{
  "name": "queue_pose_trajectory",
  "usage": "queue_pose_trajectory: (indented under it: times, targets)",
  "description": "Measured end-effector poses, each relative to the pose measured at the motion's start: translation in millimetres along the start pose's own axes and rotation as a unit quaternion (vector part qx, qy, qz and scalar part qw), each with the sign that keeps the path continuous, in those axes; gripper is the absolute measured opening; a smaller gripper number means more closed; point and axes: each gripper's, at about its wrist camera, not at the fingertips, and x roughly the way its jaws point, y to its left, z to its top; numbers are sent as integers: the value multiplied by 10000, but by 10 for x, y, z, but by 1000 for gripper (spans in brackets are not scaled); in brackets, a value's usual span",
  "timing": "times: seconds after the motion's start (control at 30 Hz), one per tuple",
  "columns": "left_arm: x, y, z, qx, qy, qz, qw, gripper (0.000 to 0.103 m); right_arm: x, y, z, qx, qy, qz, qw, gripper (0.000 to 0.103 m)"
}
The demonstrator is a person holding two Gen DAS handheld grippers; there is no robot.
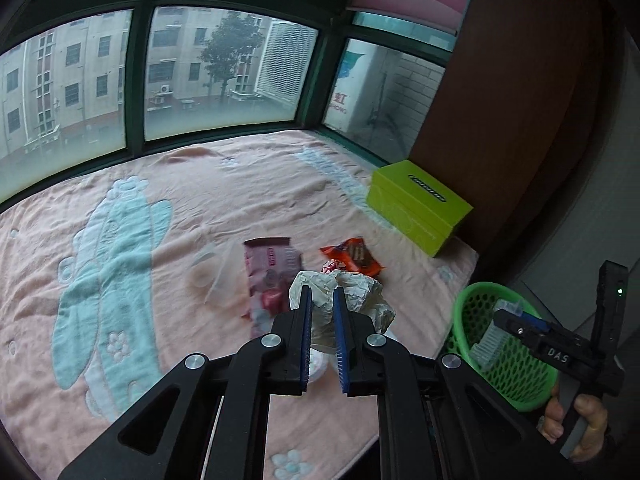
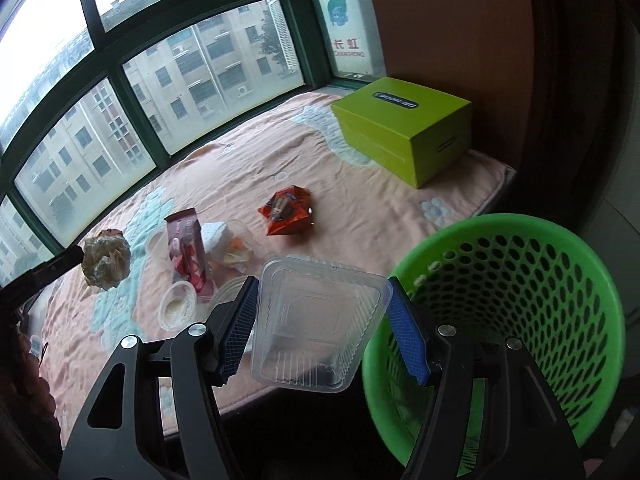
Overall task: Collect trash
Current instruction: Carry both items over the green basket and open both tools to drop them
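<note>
My left gripper (image 1: 322, 300) is shut on a crumpled white paper ball (image 1: 352, 292), held above the pink blanket (image 1: 160, 200); the ball also shows in the right wrist view (image 2: 106, 258). My right gripper (image 2: 322, 292) is shut on a clear plastic tray (image 2: 320, 320), held beside the green mesh basket (image 2: 520, 280), just left of its rim. The basket also shows in the left wrist view (image 1: 472, 312), with the right gripper (image 1: 516, 320) over it. On the blanket lie a maroon snack wrapper (image 1: 272, 272), an orange wrapper (image 1: 354, 256) and clear plastic cups (image 2: 176, 306).
A lime-green box (image 1: 416, 204) stands at the blanket's far right corner against a brown wall panel (image 1: 520, 100). A green-framed window (image 1: 136, 80) runs along the far side. The bed edge drops off near the basket.
</note>
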Motion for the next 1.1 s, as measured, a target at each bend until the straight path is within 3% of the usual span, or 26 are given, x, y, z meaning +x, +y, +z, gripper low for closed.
queue_pose_trajectory:
  times: [0.47,0.87,1.1]
  targets:
    - [441,-1231,-4,789,431,-1002,9909,10,-294,-740,-290,481,33,-606,9970,64]
    - [723,-1874,-125,1291,789,-1364,9790,10,-576,-1082,-398,850,-218,-725,9935,76]
    - [898,-2194,-308,1536,1084,-1508,9705,10,-795,-1249,-407,966,-513,-877,9901,78]
